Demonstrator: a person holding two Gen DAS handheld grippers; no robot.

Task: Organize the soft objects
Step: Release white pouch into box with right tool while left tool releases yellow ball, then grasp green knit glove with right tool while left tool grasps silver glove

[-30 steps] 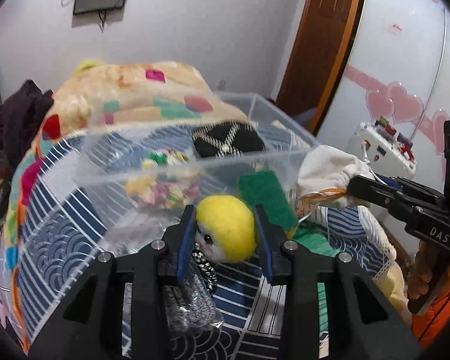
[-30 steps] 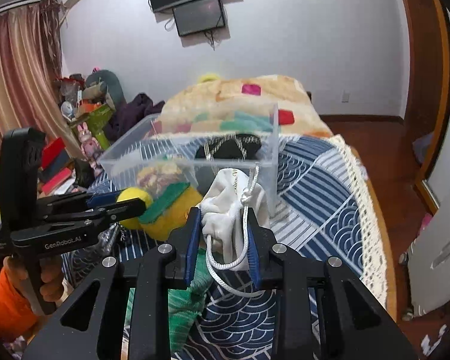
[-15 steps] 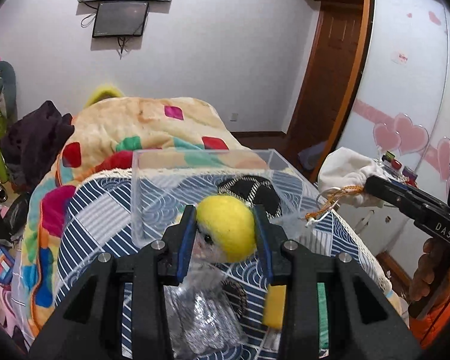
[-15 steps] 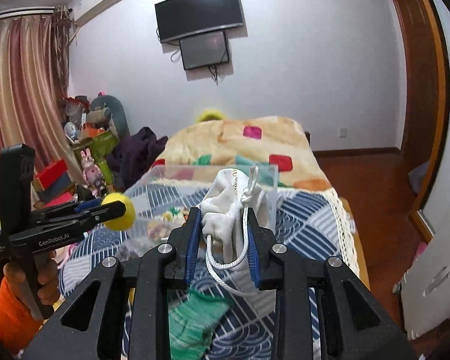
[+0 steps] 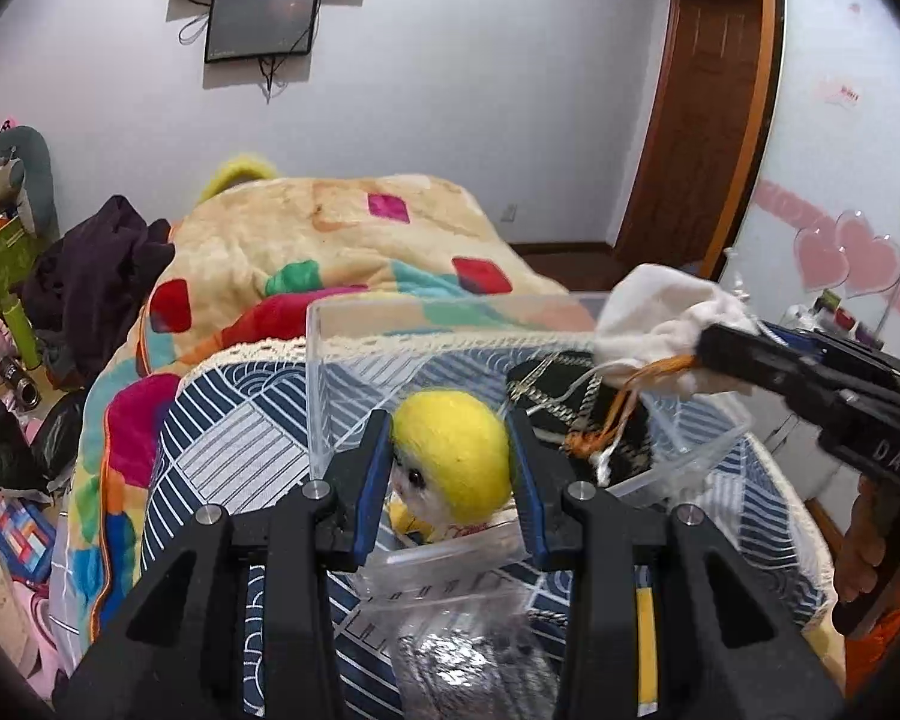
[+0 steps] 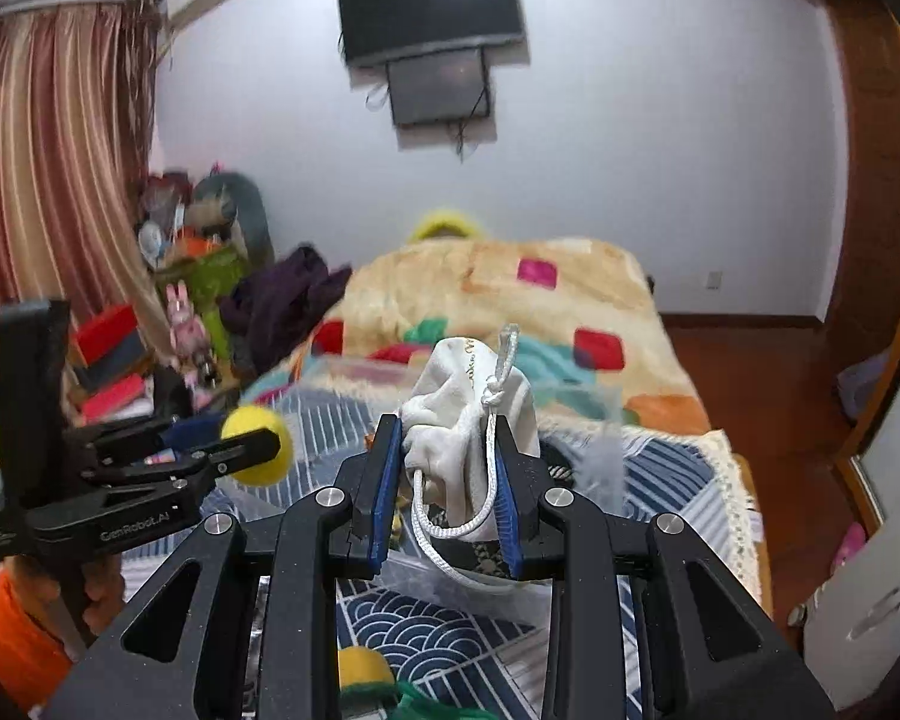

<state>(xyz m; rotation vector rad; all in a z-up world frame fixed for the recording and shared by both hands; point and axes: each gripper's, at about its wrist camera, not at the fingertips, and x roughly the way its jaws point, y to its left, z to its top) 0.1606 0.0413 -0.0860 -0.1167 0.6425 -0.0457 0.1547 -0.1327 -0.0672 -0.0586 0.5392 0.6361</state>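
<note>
Clear plastic bin (image 5: 342,396) sits on the blue-patterned bedspread (image 5: 222,456), w/ a black patterned item (image 5: 570,384) inside at 2 o'clock. L gripper (image 5: 453,462) jaws pinch the yellow-haired doll (image 5: 450,456) over the bin's near edge. R gripper (image 6: 447,480) jaws clamp the white drawstring pouch (image 6: 468,420) above the bin, approx 3 o'clock from the doll.

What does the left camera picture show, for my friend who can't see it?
The left hand-held gripper is squeezing a yellow felt doll head over a clear plastic box on a bed. On the right, the right hand-held gripper holds a white drawstring pouch above the same box.
</note>
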